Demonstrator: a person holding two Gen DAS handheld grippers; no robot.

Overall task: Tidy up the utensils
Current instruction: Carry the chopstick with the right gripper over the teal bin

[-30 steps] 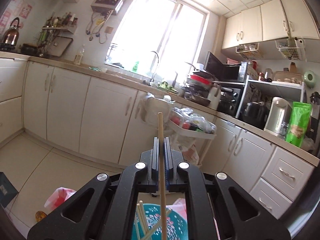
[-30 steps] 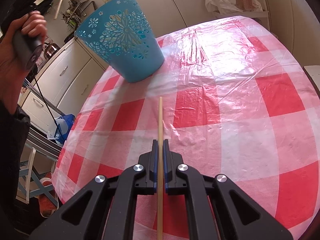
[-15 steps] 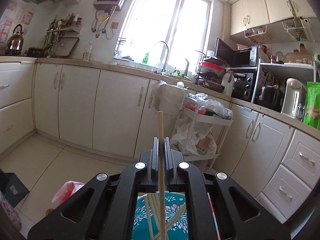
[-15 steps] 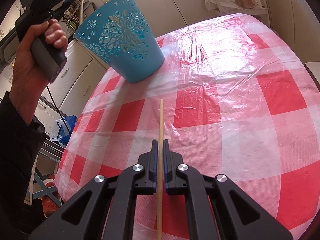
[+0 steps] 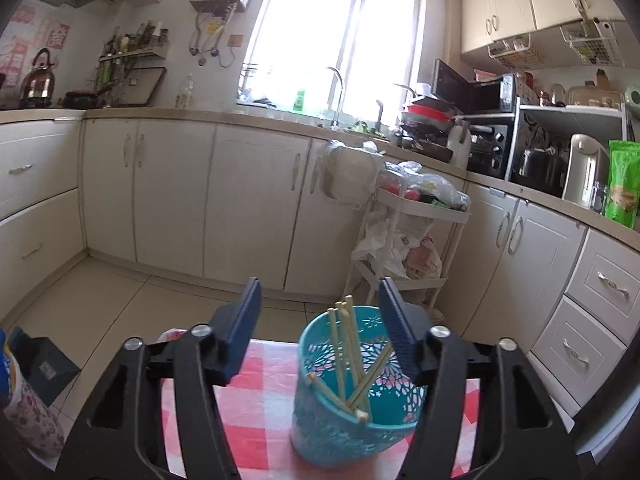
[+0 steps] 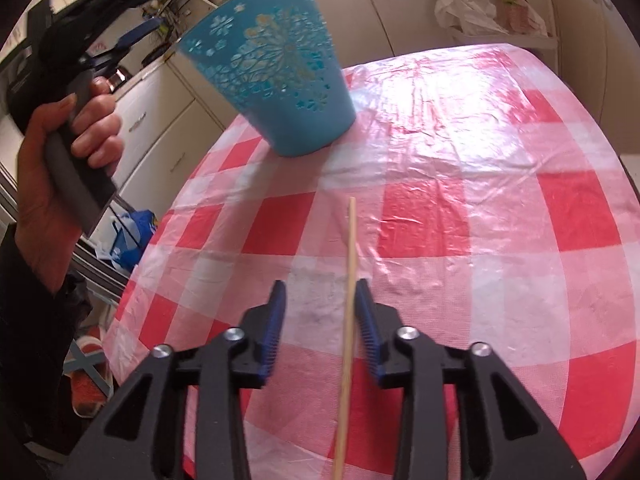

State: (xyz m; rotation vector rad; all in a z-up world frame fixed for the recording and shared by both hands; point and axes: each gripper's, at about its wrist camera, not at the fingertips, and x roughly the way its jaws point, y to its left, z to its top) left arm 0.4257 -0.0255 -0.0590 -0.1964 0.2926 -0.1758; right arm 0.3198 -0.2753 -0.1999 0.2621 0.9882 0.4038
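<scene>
blue bin (image 5: 340,420) — chopsticks (image 5: 346,354) inside (several)

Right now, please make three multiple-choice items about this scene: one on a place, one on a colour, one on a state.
1. Where does the blue basket stand?
A. on the checked tablecloth
B. on the floor
C. on the kitchen counter

2. What colours has the tablecloth?
A. green and yellow
B. red and white
C. black and grey

3. How do the jaws of the left gripper stand?
A. shut on a chopstick
B. shut on the basket rim
C. apart, with nothing between them

Answers:
1 A, its base rests on the cloth near the table's far edge.
2 B, red and white squares show.
3 C, the jaws have just been opening; the chopsticks lie in the basket below.
</scene>
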